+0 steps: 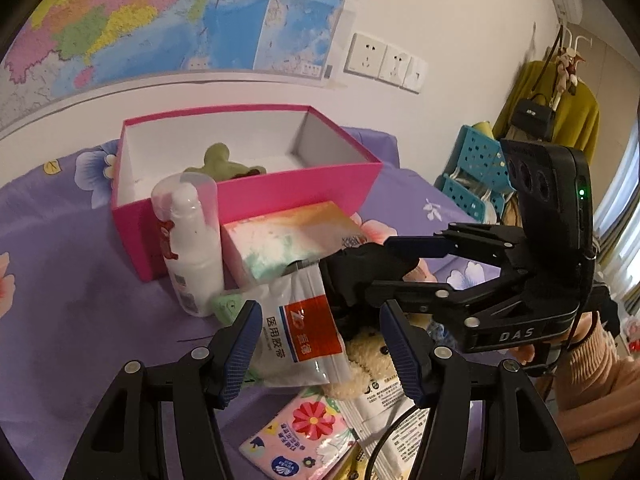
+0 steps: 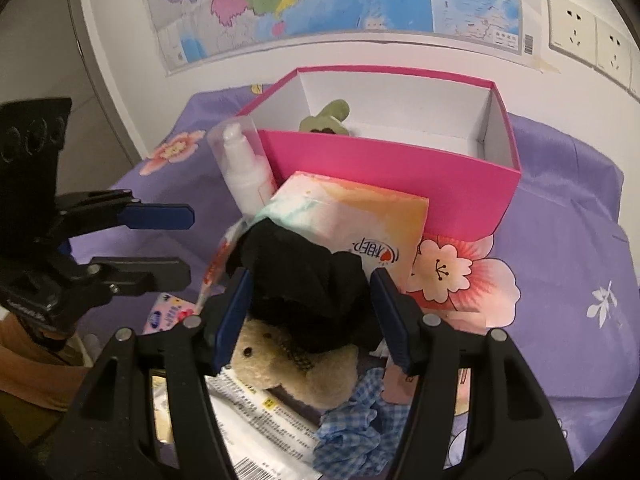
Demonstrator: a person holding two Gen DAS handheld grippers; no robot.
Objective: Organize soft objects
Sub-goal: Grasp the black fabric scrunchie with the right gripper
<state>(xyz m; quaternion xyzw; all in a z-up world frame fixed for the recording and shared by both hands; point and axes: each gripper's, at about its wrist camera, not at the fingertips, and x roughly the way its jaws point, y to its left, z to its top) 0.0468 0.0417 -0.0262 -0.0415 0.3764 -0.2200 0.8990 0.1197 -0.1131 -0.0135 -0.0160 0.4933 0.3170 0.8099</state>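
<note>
A black cloth (image 2: 304, 280) lies crumpled on a beige teddy bear (image 2: 280, 364), beside a blue checked fabric piece (image 2: 360, 420). My right gripper (image 2: 314, 316) is open and tilted down, its blue pads on either side of the black cloth; whether they touch it is unclear. In the left wrist view the right gripper (image 1: 384, 268) reaches in from the right. My left gripper (image 1: 320, 348) hangs open over a clear pouch with a red label (image 1: 304, 336) and the teddy bear (image 1: 368, 356). Behind the pile stands an open pink box (image 2: 380, 176) holding a green plush (image 2: 328, 120).
A lotion bottle (image 1: 192, 240) and a tissue pack (image 1: 288, 236) stand against the box front. A pink flowered tissue packet (image 1: 304, 432) and printed sachets lie nearest me on the purple floral sheet (image 2: 560, 264). A teal rack (image 1: 472, 168) and a person's sleeve (image 1: 600, 380) are at right.
</note>
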